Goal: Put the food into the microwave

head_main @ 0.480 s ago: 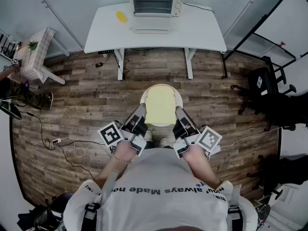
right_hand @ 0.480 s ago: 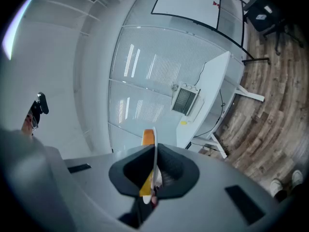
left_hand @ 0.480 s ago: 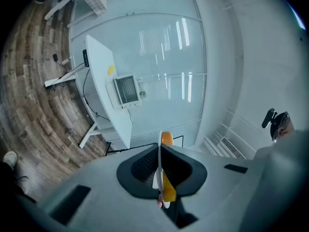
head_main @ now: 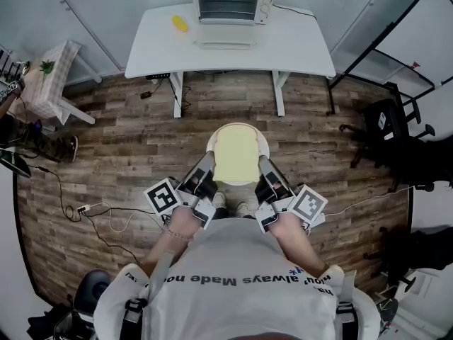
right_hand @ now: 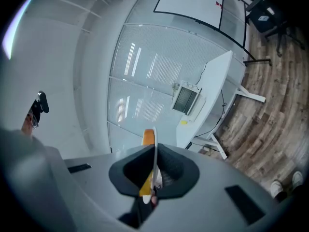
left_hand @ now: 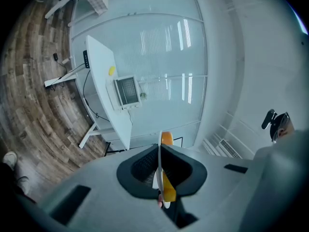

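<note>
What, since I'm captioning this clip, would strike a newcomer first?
A white plate of yellow food, held at centre above the wood floor, with the left gripper and right gripper each shut on its rim. Ahead on the white table stands the microwave, door open, a small yellow thing to its left.
</note>
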